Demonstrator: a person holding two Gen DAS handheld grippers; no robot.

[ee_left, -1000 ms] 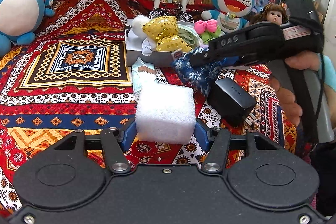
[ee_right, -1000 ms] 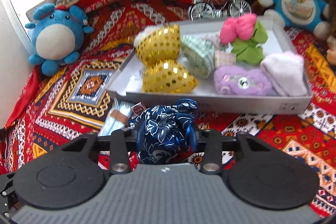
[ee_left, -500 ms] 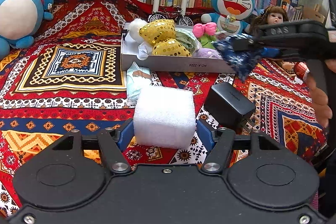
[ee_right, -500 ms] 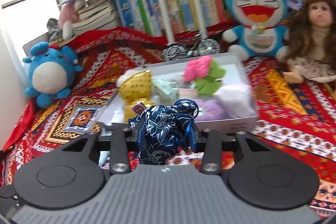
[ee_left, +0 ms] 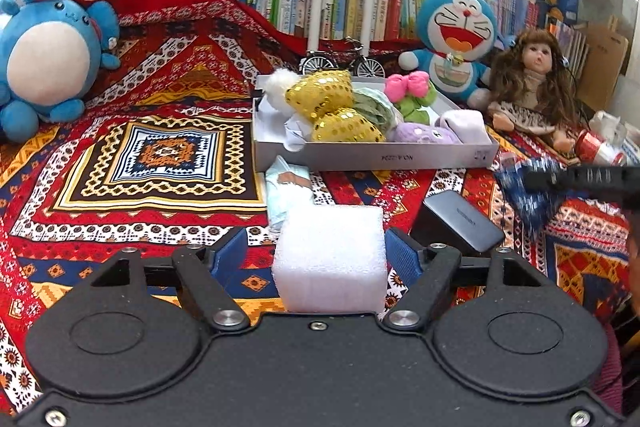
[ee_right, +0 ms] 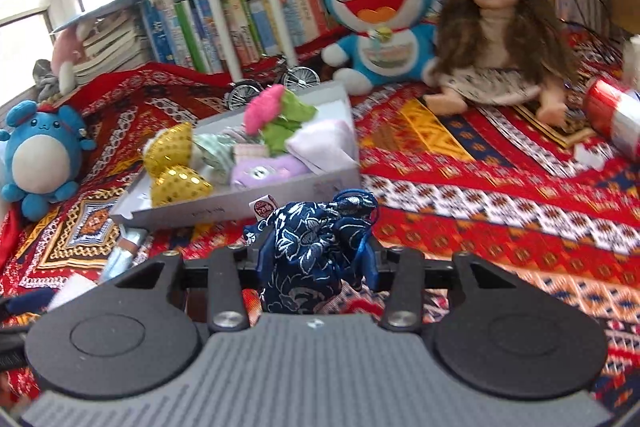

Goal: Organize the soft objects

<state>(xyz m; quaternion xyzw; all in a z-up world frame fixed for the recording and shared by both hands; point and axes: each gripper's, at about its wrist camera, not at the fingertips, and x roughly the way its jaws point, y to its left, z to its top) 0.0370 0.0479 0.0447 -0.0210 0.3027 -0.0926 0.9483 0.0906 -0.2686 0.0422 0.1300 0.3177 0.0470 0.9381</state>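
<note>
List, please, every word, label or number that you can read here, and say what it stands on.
"NO.A-2224", upside down: front wall of the grey tray.
Too small to read: print on the black charger; book spines.
Blurred: tag on the blue pouch; side lettering on the right tongs, whose jaws are opening around the pouch.

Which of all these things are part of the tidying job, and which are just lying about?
Part of the job:
- grey tray of soft toys
- white foam block, between the left claw's opening jaws
- blue flowered pouch, in the right claw, whose jaws are opening

Just lying about:
- black charger
- doll
- toy bicycle
- books
</note>
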